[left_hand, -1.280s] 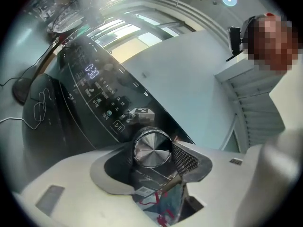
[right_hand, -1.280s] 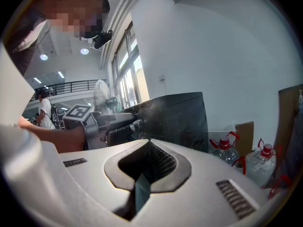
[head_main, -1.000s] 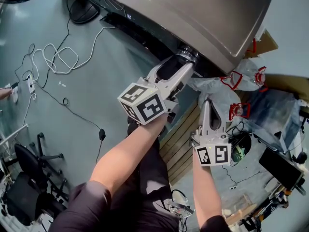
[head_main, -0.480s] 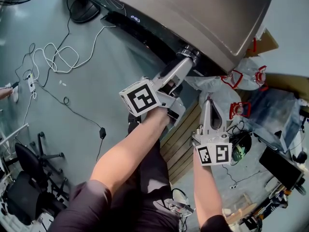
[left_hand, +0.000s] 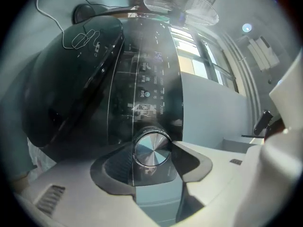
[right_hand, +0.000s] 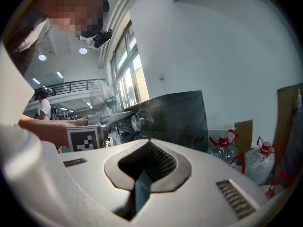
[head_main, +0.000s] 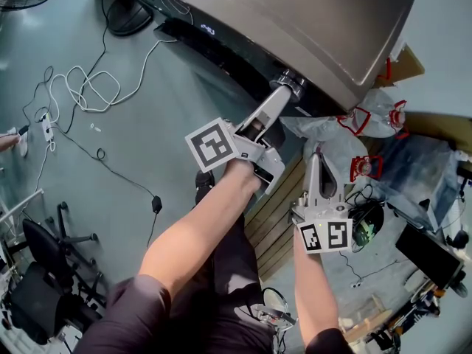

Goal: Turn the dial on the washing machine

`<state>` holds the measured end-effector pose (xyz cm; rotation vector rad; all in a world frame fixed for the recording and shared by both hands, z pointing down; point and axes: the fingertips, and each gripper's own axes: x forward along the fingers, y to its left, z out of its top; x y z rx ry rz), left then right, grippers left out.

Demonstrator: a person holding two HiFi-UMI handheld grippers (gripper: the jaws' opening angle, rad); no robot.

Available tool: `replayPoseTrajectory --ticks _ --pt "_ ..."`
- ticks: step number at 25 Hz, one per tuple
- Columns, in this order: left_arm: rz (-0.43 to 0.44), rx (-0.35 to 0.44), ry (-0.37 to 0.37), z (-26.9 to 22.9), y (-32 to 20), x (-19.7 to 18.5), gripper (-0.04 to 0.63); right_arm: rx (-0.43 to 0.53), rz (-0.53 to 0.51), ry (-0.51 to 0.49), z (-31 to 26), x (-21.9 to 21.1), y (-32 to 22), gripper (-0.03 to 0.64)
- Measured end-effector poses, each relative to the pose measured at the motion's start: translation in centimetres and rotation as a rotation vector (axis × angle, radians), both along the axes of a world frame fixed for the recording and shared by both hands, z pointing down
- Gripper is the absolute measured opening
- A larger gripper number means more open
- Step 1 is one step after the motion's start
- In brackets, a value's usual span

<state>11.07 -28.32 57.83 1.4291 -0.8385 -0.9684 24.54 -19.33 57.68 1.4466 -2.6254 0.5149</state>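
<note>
The washing machine [head_main: 295, 13] has a grey top and a dark control panel [left_hand: 147, 79]. Its round silver dial [head_main: 290, 81] sticks out from that panel. My left gripper [head_main: 283, 91] reaches up to it. In the left gripper view the dial [left_hand: 151, 149] sits between the two jaws, with a pad against each side. My right gripper [head_main: 313, 159] hangs lower right, away from the machine, jaws together and holding nothing. In the right gripper view, the right gripper [right_hand: 142, 176] points toward the machine and the dial [right_hand: 136, 122] shows small in the distance.
Water bottles with red handles [head_main: 366, 167] and plastic bags lie right of the machine. A wooden pallet [head_main: 276, 223] is below my arms. White and black cables [head_main: 88, 87] trail across the floor at left, with a fan base [head_main: 129, 17] and an office chair [head_main: 44, 260].
My left gripper has rolled about the dial's axis: its marker cube has swung round and up to the left. The right gripper has stayed put.
</note>
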Motion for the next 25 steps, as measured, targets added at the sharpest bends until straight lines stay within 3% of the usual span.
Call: replayPoseTrajectory --ticks 14,25 --pt "-0.013 -0.059 0.268 0.4 0.0 0.7 0.268 0.004 0.017 0.001 -0.2 0.3 -0.3 0.022" --pt "-0.017 -0.079 0.411 0.3 0.1 1.0 0.268 0.006 0.024 0.009 -0.5 -0.2 -1.1 0.022"
